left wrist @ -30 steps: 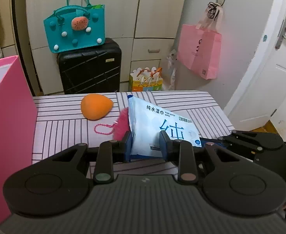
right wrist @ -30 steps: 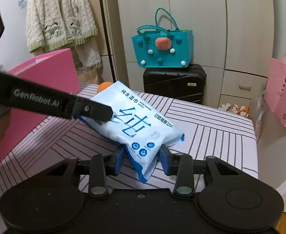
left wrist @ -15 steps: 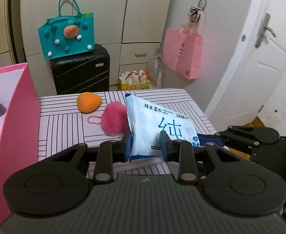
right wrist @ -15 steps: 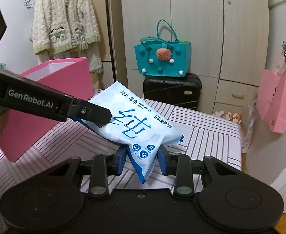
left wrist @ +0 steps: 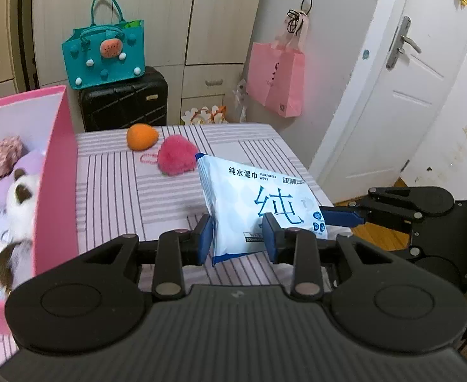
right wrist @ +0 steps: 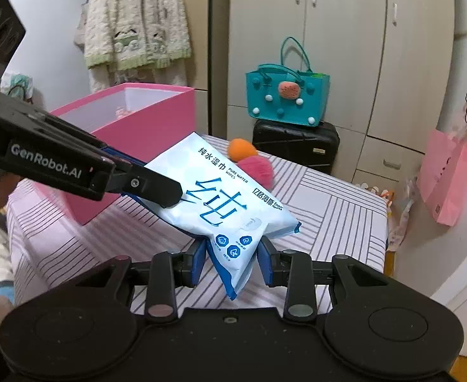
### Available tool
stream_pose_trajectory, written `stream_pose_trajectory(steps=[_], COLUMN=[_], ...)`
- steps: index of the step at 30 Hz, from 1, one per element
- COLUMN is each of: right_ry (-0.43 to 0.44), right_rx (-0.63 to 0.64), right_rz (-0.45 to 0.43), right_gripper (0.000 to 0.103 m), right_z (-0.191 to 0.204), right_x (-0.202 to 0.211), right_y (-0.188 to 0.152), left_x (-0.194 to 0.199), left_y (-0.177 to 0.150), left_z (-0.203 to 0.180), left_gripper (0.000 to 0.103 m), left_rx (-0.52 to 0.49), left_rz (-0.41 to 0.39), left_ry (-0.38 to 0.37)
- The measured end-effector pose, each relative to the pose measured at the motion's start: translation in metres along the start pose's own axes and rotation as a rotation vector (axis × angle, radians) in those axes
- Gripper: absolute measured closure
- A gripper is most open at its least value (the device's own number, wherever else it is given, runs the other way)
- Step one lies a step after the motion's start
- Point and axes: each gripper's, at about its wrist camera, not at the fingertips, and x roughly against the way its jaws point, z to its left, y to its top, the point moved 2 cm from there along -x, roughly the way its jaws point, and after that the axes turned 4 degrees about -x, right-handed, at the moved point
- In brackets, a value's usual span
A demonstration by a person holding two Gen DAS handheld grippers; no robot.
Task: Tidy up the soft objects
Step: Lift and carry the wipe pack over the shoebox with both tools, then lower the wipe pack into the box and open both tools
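A blue-and-white wet wipes pack [left wrist: 259, 197] hangs above the striped table, held from two sides. My left gripper [left wrist: 237, 238] grips its lower edge and its jaws are opening slightly, with the pack still between the pads. My right gripper [right wrist: 232, 256] is shut on the pack's [right wrist: 220, 197] opposite corner. In the right wrist view the left gripper [right wrist: 169, 195] comes in from the left. The right gripper [left wrist: 326, 215] shows at the right in the left wrist view. A pink box [left wrist: 55, 175] with plush toys inside stands to the left.
An orange plush [left wrist: 141, 136] and a pink pompom [left wrist: 177, 155] with a chain lie on the striped tablecloth [left wrist: 122, 191] at the far side. Behind the table stand a black suitcase [left wrist: 122, 105] with a teal bag [left wrist: 103, 54]. A pink bag [left wrist: 276, 76] hangs on the wall.
Both grippers have lifted the pack and carried it back and towards the pink box. The box's inside with its toys has come into the left wrist view.
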Motion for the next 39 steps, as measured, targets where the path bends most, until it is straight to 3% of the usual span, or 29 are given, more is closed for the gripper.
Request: stream_pose_trajectory(steps=[10,16,20,29,39], right_ry=[0.046,0.034,0.044,0.099,0.318], right_rx=[0.050,0.104,0.132,0.154,0.104], right_rz=[-0.013,-0.077,-0.114,-0.126,0.010], right_gripper=[0.062,0.062,0.062,0.062,0.062], right_z=[0.039,0.069,0.085,0.126,0.142], right_x=[0.029,0.043,0.043,0.013,-0.058], right_y=[-0.002,0.020,0.039,0.081,0.129], left_x=[0.050,0.087,0.107,0.127,0.124], left_y=[-0.016,-0.005,0.003,0.012,0.005], left_z=[0.007,0.029,0.055,0.114,0.190], left_gripper=[0.071,0.069,0.069,0.066,0.066], left_rx=[-0.018,-0.049,0.005,0.040,0.185], left_rz=[0.023,-0.021,-0.045,-0.068,-0.045], left_ry=[-0.010,-0.030,-0.046,0.009,0.094])
